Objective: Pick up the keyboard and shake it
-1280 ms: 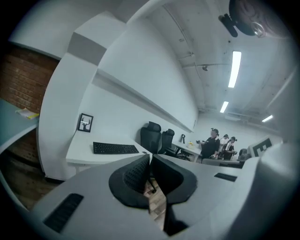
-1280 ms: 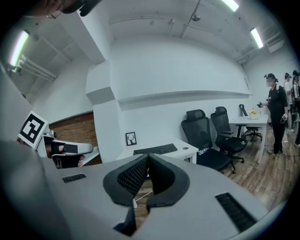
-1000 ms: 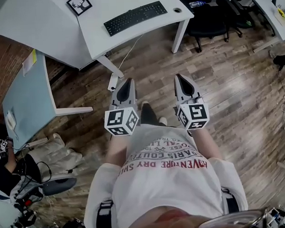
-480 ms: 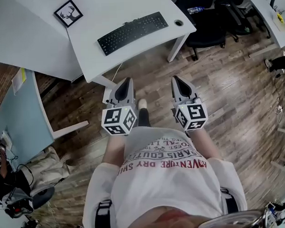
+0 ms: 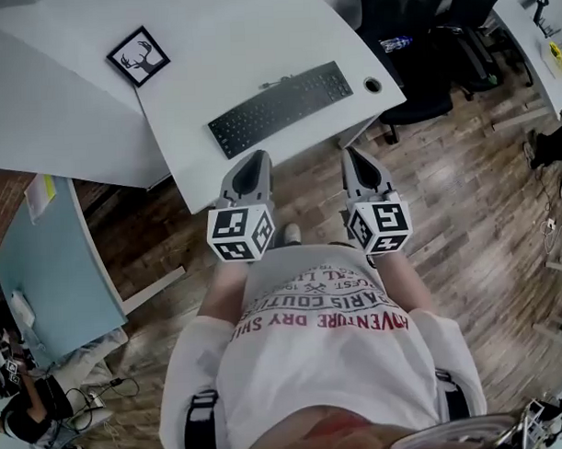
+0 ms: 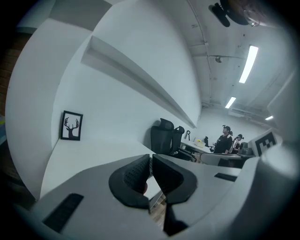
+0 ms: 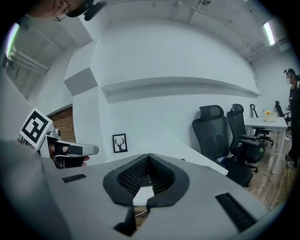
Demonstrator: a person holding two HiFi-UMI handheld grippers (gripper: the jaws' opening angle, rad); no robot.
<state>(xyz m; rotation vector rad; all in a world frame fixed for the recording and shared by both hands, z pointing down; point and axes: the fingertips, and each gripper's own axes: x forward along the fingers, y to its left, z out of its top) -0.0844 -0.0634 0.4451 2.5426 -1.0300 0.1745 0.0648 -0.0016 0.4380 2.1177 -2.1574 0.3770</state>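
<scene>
A black keyboard (image 5: pixel 280 108) lies slanted on the white desk (image 5: pixel 247 45), near its front edge. My left gripper (image 5: pixel 252 162) hovers just short of that edge, below the keyboard's left half, jaws shut and empty. My right gripper (image 5: pixel 354 159) hangs level with it, below the keyboard's right end, also shut with nothing in it. In the left gripper view the shut left gripper (image 6: pixel 151 161) points across the desk top. In the right gripper view the shut right gripper (image 7: pixel 147 161) faces the desk, and the keyboard is hidden behind its jaws.
A framed deer picture (image 5: pixel 138 57) stands at the desk's back left. Black office chairs (image 5: pixel 422 48) crowd the right of the desk. A cable hole (image 5: pixel 375 83) sits right of the keyboard. A pale blue panel (image 5: pixel 43 264) stands on the left over wood flooring (image 5: pixel 474 221).
The desk and keyboard have come nearer and lower in the head view as I walked up to them. Both grippers kept their pose in front of me, still shut.
</scene>
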